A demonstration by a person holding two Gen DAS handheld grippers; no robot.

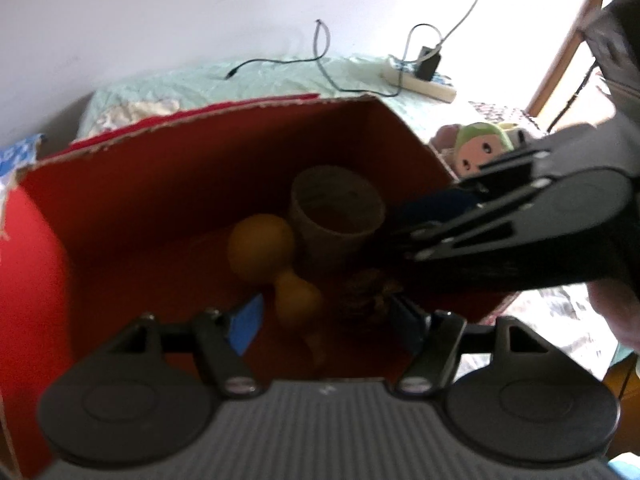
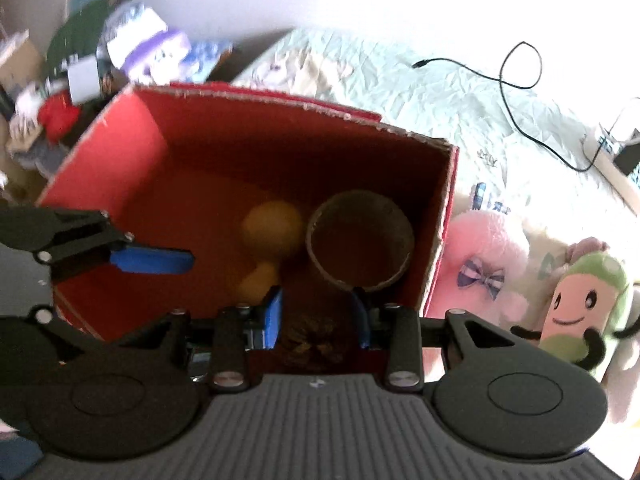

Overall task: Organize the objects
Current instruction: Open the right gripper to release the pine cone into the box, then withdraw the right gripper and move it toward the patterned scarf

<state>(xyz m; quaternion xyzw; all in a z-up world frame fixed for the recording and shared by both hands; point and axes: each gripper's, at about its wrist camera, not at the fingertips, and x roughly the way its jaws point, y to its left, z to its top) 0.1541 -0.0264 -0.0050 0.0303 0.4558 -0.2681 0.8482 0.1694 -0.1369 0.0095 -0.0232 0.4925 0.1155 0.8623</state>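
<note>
A red cardboard box (image 1: 120,184) (image 2: 120,152) stands open on the bed. Inside it lie a yellow gourd-shaped toy (image 1: 264,256) (image 2: 272,232), a brown round pot (image 1: 336,216) (image 2: 360,240) and a brown pinecone-like thing (image 1: 368,292) (image 2: 312,336). My left gripper (image 1: 326,322) is open over the box, above the yellow toy's small end. My right gripper (image 2: 318,316) is open, its fingers on either side of the brown thing, inside the box. It reaches in from the right in the left wrist view (image 1: 500,232). My left gripper's blue finger (image 2: 152,262) shows at left.
A green-headed plush doll (image 1: 480,148) (image 2: 580,312) and a pink plush (image 2: 484,264) lie right of the box. A power strip (image 1: 420,80) with cables lies on the pale green bedspread (image 2: 400,80). Clutter (image 2: 100,52) is piled at far left.
</note>
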